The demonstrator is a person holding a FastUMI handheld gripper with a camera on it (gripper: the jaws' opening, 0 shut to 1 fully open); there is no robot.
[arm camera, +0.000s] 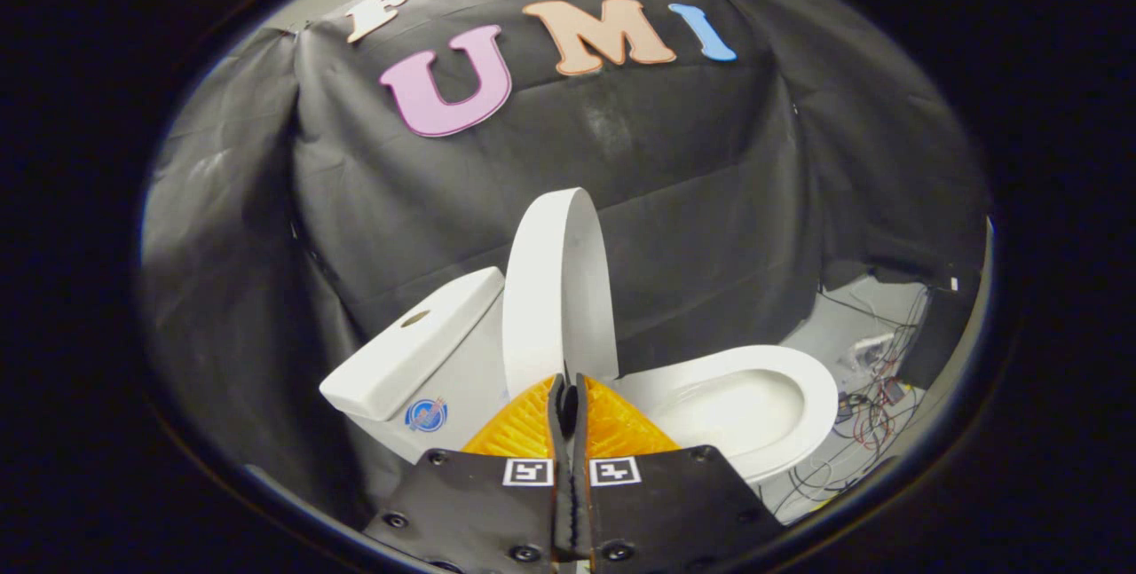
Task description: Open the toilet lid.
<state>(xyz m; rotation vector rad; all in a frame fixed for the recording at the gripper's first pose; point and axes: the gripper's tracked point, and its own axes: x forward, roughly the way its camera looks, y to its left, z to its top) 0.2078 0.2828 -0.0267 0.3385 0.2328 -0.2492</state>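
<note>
A white toilet stands against the black cloth wall. Its lid [555,290] is raised and stands nearly upright, seen almost edge-on, beside the tank [417,352] with its flush button on top. The seat and open bowl [754,397] lie to the right of the lid. My gripper [568,389] is right at the lid's lower edge, its two fingers pressed together with only a sliver of gap. Nothing is visibly held between them. The lid's bottom rim is hidden behind the fingertips.
Tangled cables [870,414] and a power strip lie on the pale floor to the right of the bowl, next to a dark box [936,334]. The black cloth [692,201] hangs close behind the toilet.
</note>
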